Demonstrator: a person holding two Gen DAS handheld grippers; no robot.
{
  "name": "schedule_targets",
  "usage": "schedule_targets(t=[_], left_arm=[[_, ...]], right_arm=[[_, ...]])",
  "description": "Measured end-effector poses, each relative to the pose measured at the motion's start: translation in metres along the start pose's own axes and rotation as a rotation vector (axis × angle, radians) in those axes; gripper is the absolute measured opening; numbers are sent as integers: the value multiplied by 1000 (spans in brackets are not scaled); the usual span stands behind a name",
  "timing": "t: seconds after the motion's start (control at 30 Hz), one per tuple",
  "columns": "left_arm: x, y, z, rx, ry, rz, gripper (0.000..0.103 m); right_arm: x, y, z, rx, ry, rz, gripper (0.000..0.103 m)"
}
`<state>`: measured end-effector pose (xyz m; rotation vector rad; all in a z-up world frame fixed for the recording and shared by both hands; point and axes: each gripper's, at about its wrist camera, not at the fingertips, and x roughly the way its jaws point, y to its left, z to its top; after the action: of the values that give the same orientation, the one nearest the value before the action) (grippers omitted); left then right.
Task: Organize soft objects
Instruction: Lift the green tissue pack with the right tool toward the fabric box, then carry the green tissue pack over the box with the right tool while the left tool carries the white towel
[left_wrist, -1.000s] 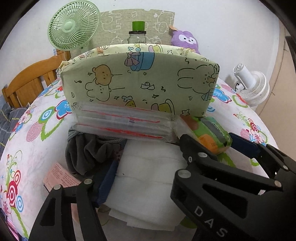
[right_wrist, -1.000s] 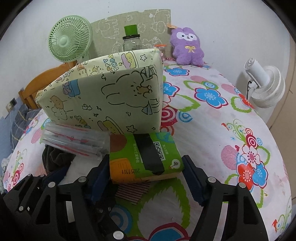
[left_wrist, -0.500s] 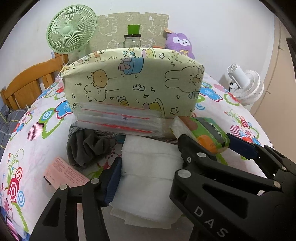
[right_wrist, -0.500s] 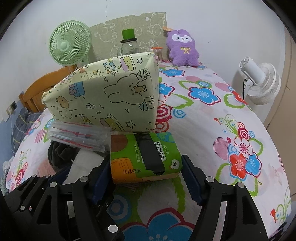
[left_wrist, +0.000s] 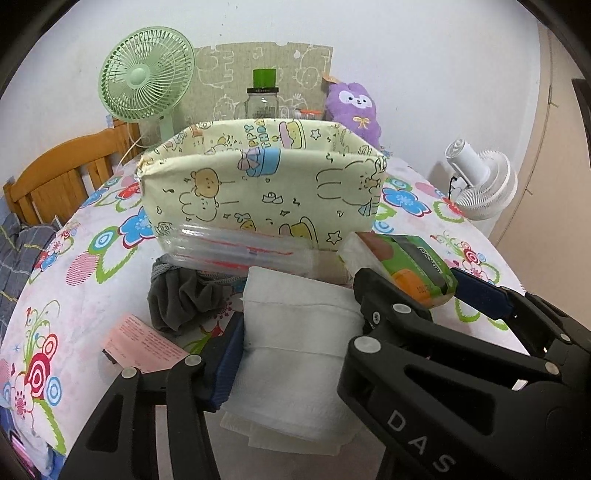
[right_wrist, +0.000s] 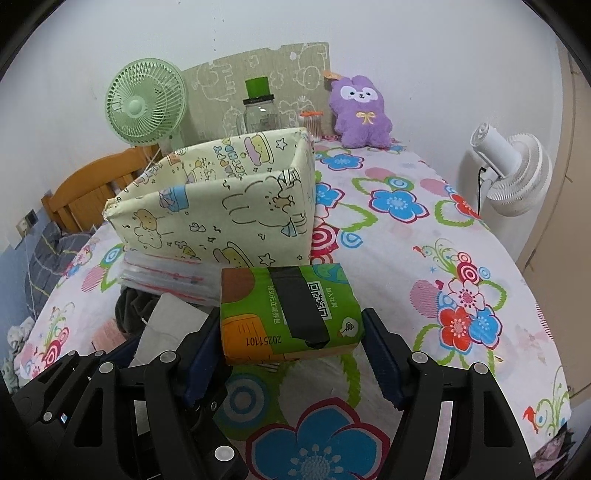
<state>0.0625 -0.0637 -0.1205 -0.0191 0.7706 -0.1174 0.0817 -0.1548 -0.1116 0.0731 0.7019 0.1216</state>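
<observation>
R claw (right_wrist: 291, 354) is clamped on the green tissue pack (right_wrist: 288, 306), L claw (left_wrist: 295, 343) around the folded white towel (left_wrist: 299, 332), both at the counter's (right_wrist: 424, 258) near edge, just before the fabric bin (left_wrist: 258, 184). Lift both above the bin rim w/o squeezing harder, then drop inside. Vs 1 s ago: cams sit higher, bin interior now visible.

Folded white towel (left_wrist: 299, 332) flat on table, green tissue pack (right_wrist: 288, 310) beside it, near cartoon-print fabric bin (left_wrist: 258, 188).
</observation>
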Motion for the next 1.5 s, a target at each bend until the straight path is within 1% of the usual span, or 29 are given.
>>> schedule_targets(t=[0.57, 1.5], left_arm=[[-31, 3, 14, -8, -54, 2, 59], [-88, 9, 54, 10, -168, -9, 59]], right_arm=[[-31, 12, 15, -11, -53, 6, 75], [-91, 33, 58, -20, -166, -5, 75]])
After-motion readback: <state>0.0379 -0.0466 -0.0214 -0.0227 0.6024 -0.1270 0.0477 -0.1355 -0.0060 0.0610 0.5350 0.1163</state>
